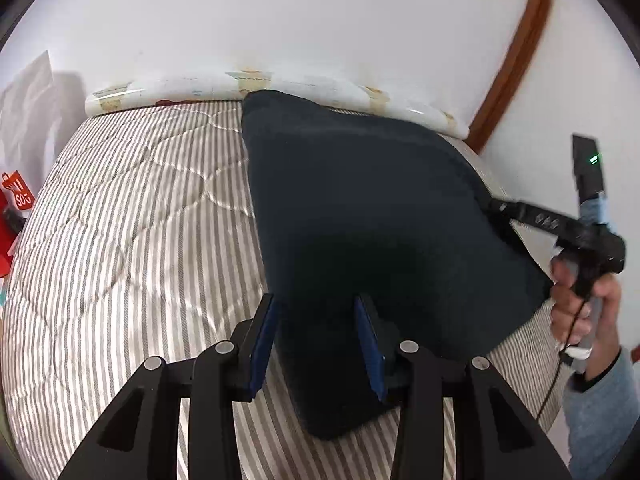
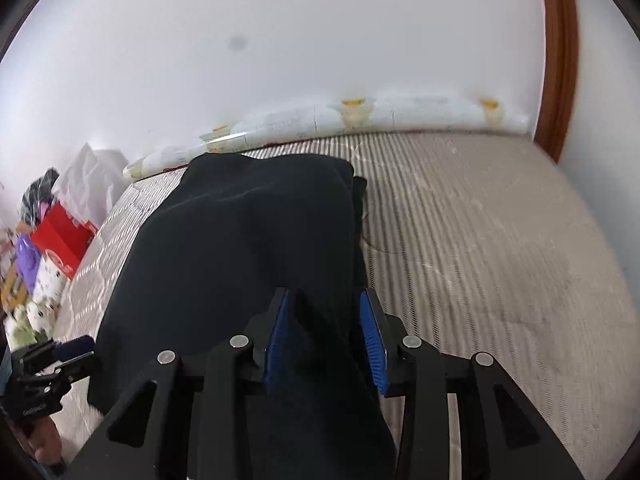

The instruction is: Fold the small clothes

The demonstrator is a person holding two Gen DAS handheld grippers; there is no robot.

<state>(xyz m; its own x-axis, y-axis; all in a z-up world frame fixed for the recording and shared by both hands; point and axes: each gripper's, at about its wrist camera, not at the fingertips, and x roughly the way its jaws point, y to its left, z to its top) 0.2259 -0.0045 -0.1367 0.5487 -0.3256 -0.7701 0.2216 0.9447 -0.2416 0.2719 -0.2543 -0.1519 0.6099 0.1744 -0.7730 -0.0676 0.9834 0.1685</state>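
Note:
A dark navy garment (image 1: pixel 372 216) lies across the striped mattress (image 1: pixel 132 220), lifted along its near edge. My left gripper (image 1: pixel 320 304) has its blue-padded jaws apart around the garment's near left part; cloth fills the gap. The right gripper (image 1: pixel 500 206) shows at the garment's right edge in the left wrist view, held by a hand. In the right wrist view the garment (image 2: pixel 248 236) runs between the right gripper's (image 2: pixel 326 300) spread jaws. The left gripper body (image 2: pixel 44 376) shows at the lower left there.
A rolled patterned mat (image 1: pixel 248 84) lies along the white wall at the mattress's far edge. A wooden door frame (image 1: pixel 516 52) stands at the right. Red boxes and bags (image 2: pixel 60 236) are piled beside the bed's left side. Bare striped mattress (image 2: pixel 480 240) spreads right of the garment.

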